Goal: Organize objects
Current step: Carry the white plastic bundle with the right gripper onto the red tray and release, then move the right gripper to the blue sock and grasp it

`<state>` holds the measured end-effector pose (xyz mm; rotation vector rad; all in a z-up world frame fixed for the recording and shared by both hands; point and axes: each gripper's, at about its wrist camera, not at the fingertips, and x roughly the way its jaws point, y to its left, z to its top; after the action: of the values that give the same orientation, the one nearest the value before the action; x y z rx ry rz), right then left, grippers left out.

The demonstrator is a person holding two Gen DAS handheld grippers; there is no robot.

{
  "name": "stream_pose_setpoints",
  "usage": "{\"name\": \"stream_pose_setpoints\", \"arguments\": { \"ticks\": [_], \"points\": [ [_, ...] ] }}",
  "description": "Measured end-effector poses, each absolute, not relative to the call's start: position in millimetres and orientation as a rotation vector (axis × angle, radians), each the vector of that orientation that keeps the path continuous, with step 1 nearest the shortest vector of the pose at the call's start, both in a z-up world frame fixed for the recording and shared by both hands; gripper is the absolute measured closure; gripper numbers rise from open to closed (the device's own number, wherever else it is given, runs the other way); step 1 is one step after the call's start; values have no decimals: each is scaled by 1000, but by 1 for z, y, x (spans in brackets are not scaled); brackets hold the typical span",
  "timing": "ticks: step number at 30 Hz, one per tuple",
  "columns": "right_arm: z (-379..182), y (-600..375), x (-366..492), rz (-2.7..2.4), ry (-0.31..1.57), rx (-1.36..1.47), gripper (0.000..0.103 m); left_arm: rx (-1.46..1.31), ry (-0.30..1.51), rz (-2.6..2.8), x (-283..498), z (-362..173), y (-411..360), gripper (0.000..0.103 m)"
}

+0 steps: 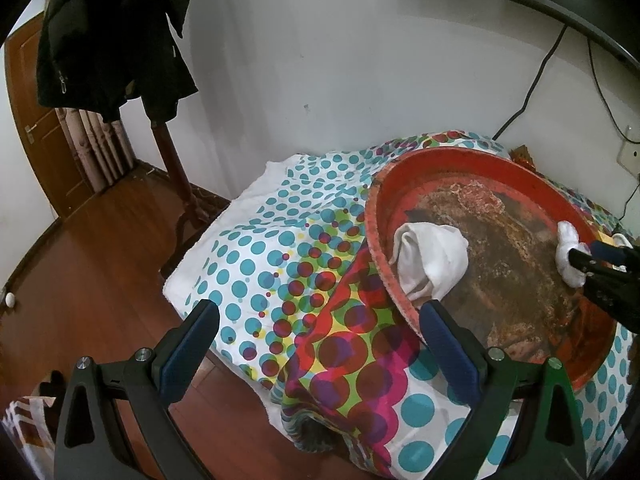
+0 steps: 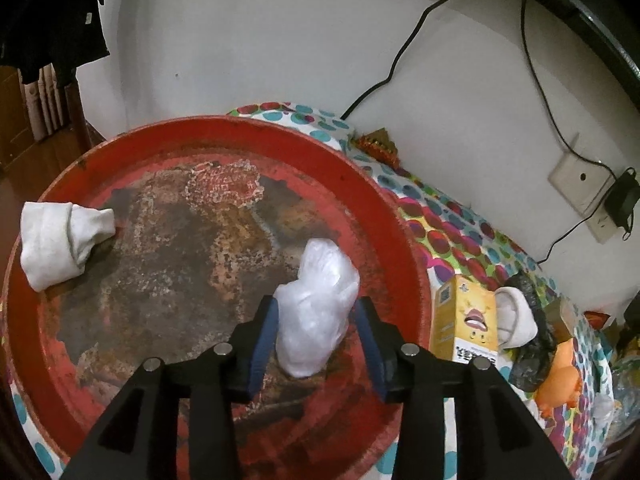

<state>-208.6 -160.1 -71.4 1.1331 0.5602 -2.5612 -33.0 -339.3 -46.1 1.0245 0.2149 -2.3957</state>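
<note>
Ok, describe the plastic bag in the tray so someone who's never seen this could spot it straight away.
Find the big round red tray with the worn, rusty floor, sitting on the polka-dot cloth. On its floor, between the right gripper fingers, lies a crumpled plastic bag. It is glossy and translucent, unlike the matte white sock by the tray's opposite rim.

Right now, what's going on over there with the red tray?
A person is sorting things onto the worn red tray on the dotted cloth. The right claw has its jaws apart around a crumpled white plastic bag lying on the tray, not pressing it. A rolled white sock lies by the tray's far rim. The left claw is open and empty.
</note>
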Motion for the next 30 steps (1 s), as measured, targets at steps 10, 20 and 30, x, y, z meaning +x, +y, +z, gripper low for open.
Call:
{"name": "stream_pose_setpoints", "arguments": {
  "ticks": [10,20,30],
  "points": [
    [-44,-121,-176,-2604,467,1086,60,1004,164,-2415,-33,-43,-329,3],
    [-38,-17,-133,-2725,355,1157,55,1013,131,-2435,-35,-43,-313,3],
    [-56,66,-94,-2789,213,1281,54,1012,105,-2481,-36,-38,-297,3]
  ]
}}
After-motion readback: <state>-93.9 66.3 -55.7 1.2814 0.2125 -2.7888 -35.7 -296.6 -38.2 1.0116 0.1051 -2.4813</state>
